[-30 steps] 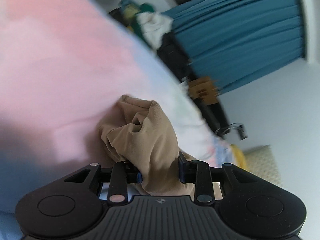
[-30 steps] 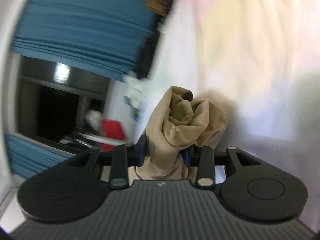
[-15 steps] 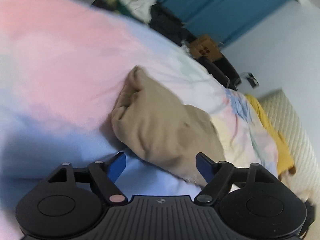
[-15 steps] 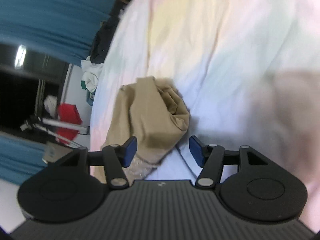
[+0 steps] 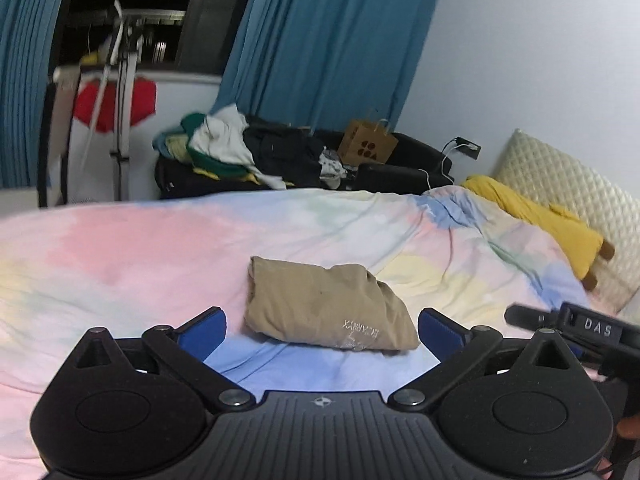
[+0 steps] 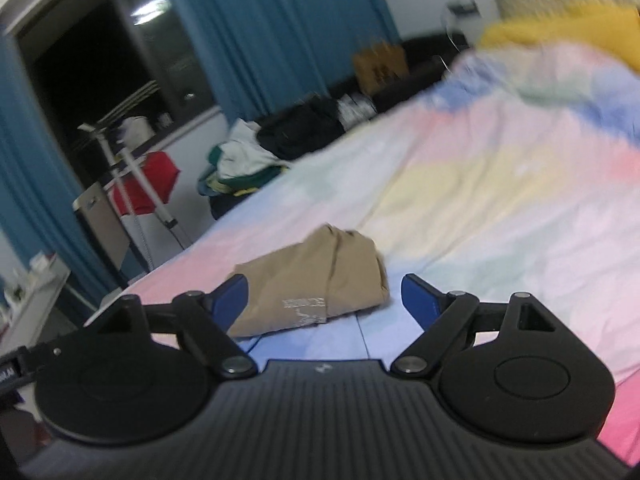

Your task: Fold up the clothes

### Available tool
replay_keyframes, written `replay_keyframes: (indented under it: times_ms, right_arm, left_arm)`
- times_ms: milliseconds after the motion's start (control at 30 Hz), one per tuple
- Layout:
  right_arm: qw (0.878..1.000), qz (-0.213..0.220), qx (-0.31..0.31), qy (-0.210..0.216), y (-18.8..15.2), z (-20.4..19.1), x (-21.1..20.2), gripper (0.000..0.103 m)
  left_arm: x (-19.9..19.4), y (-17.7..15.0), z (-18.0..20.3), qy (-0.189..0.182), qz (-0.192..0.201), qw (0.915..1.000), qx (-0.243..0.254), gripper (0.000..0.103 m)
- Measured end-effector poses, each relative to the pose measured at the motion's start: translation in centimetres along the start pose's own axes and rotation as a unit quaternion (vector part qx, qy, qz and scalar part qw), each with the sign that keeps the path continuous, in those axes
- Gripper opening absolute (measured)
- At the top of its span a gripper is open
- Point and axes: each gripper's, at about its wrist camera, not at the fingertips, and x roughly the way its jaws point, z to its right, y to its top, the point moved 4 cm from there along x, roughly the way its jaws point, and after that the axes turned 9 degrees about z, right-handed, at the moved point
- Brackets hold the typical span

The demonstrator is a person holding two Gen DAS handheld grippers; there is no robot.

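Note:
A tan garment [image 5: 324, 306] lies folded in a compact bundle on the pastel bedspread [image 5: 120, 264], with pale printed lettering on its near edge. It also shows in the right wrist view [image 6: 316, 280]. My left gripper [image 5: 322, 330] is open and empty, held back just short of the bundle. My right gripper [image 6: 324, 296] is open and empty, also drawn back from the bundle, which lies a little left of its middle. Part of the right gripper's body [image 5: 580, 328] shows at the right edge of the left wrist view.
A yellow plush toy [image 5: 536, 216] and a quilted pillow [image 5: 568, 184] lie at the head of the bed. A pile of clothes [image 5: 240, 148] and a brown paper bag [image 5: 366, 146] sit beyond the far side. Blue curtains [image 5: 332, 40] and a drying rack [image 5: 120, 80] stand behind.
One second ago both grippers were shut on the tan garment. Both have since opened, let it go onto the bed, and pulled back and up away from it.

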Motion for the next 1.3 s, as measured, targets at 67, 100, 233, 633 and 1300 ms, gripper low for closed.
replay_keyframes:
  times_ms: [67,100,233,633,1300]
  right_arm:
    - [1.000,0.010,-0.026,0.014,-0.1,-1.1,-1.9,0.085]
    - [0.999,0.014,-0.038,0.020,-0.2,-1.6,-2.6,0.085]
    - [0.996,0.030,-0.072,0.035,-1.3,-2.7,-3.9,0.085]
    - [0.993,0.049,-0.103,0.023,-5.0,-2.4,-1.5,0.085]
    - [0.987,0.050,-0.150,0.019,-7.0,-3.4,-0.3,0.085]
  left_arm:
    - [-2.1,-0.2,0.6,0.003,0.005,1.0000,0.007,0.103]
    - [-3.0,-0.4,0.8,0.003,0.005,0.9999,0.012,0.103]
    - [-5.0,-1.5,1.1,0.023,0.017,0.9992,0.028,0.103]
    - [-3.7,-3.9,0.5,0.068,0.050,0.9948,0.057,0.103]
    - [-2.7,-6.5,0.4,0.078,0.036,0.9922,0.090,0.103]
